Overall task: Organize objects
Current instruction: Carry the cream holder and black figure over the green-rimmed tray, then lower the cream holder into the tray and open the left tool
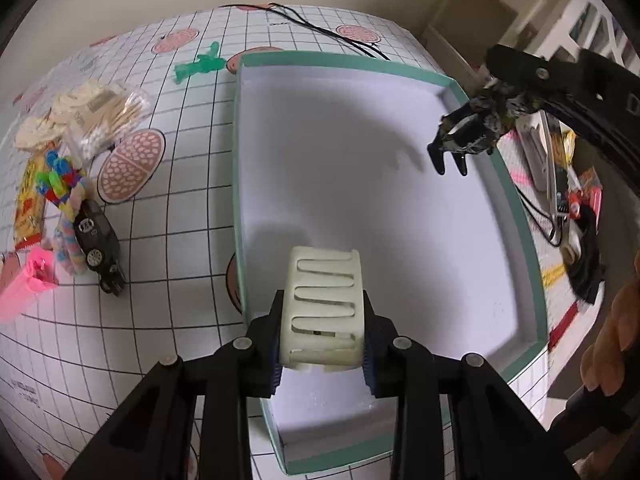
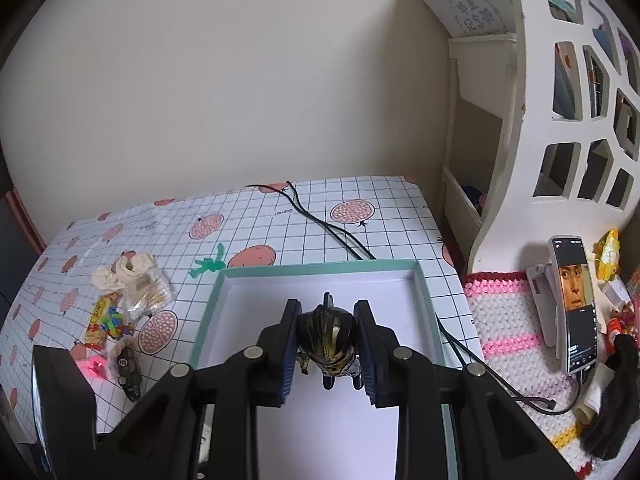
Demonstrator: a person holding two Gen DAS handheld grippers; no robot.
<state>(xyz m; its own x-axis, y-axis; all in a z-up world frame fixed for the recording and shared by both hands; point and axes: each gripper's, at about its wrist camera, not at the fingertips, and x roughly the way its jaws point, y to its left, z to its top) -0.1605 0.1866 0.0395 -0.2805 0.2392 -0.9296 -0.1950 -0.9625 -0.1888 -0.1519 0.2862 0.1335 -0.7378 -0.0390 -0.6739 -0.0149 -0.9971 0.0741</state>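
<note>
Over the teal-rimmed box, which is empty so far, the left gripper clamps a cream hair claw near its near-left corner, while the right gripper clamps a dark toy figure at the far right, probably both for dropping inside.

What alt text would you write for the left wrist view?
The left tongs hold a cream slotted clip over an empty teal-rimmed box. The right tongs hold a dark toy figure over its far corner; toys and packets lie left.
</note>
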